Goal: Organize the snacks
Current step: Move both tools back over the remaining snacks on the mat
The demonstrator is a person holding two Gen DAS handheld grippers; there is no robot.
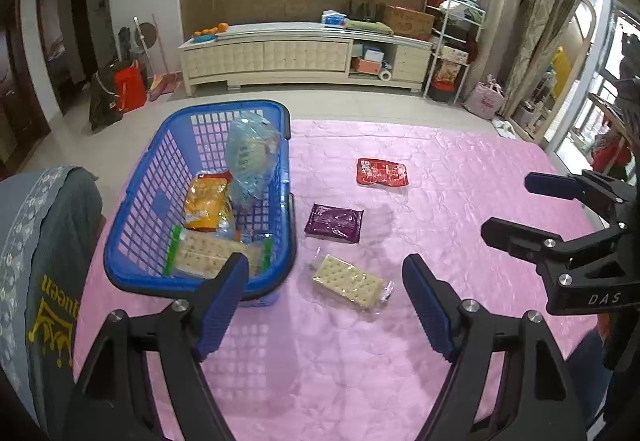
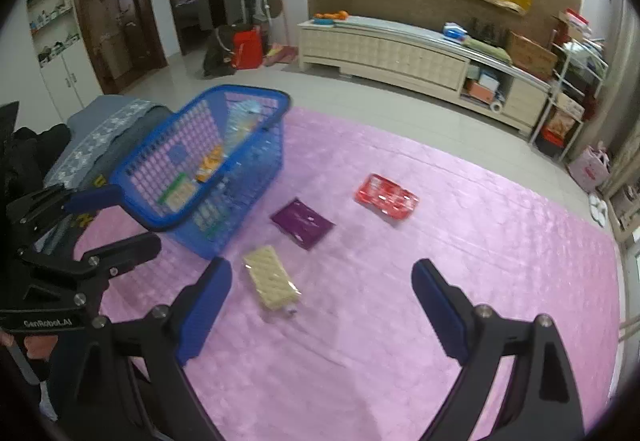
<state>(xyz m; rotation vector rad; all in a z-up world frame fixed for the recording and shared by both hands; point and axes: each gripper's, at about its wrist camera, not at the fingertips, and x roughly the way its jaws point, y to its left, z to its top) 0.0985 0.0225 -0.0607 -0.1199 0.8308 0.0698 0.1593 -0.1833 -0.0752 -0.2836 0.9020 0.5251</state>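
A blue basket [image 1: 168, 129] [image 2: 248, 93] stands on the left of the pink cloth [image 1: 472, 169]. It holds an orange packet [image 1: 204, 207], a clear bluish bag [image 1: 252, 157] and a green-ended cracker pack [image 1: 208, 257]. On the cloth to its right lie a clear cracker pack [image 1: 346, 281] [image 2: 270, 281], a purple packet [image 1: 334, 223] [image 2: 302, 223] and a red packet [image 1: 382, 172] [image 2: 386, 197]. My left gripper [image 1: 324, 269] [image 2: 132, 217] is open over the basket's near corner and the cracker pack, holding nothing. My right gripper [image 2: 322, 269] [image 1: 514, 207] is open and holds nothing.
A grey garment with yellow print [image 1: 48, 261] is draped at the left of the basket. Beyond the cloth's far edge is tiled floor, then a long cream cabinet [image 1: 304, 55] against the wall. Shelves and bags crowd the right side of the room.
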